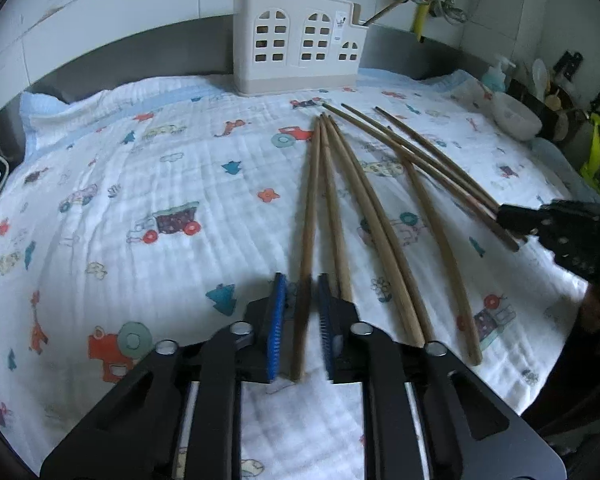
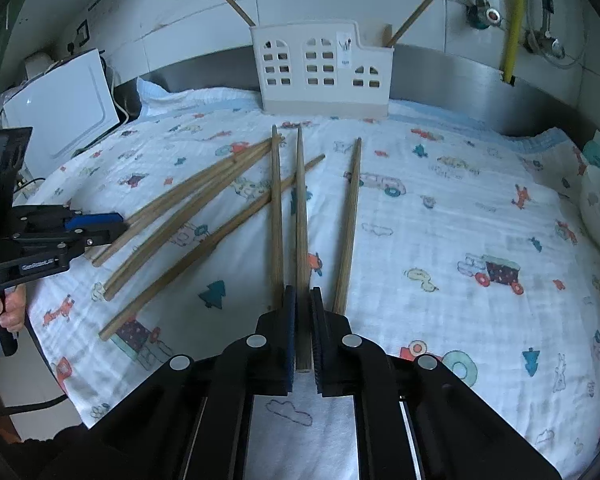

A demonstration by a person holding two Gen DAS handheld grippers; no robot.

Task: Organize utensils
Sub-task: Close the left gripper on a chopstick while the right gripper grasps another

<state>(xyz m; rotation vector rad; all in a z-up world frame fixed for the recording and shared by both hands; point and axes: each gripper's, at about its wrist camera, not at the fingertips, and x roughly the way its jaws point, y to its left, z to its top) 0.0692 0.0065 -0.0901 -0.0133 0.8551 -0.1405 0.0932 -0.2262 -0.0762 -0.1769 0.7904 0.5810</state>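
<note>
Left tongs (image 1: 302, 300) straddle chopstick (image 1: 306, 248), gap visible; right tongs (image 2: 303, 312) pinching middle chopstick (image 2: 302, 216); microwave (image 2: 66, 108) only in right view.

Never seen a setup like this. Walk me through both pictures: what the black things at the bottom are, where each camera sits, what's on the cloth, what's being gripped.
No robot arm here: a person holds a two-finger gripper in each hand, each carrying a fisheye camera that looks forward along its fingers.

Left wrist view: the left gripper, with blue pads, has its jaws around one chopstick, and the gap looks slightly open. The right gripper shows at the far right.

Right wrist view: the right gripper is shut on another chopstick. The left gripper shows at the left edge.

More wooden chopsticks lie loose on a printed cloth. Behind stands a white utensil holder with two sticks in it.
</note>
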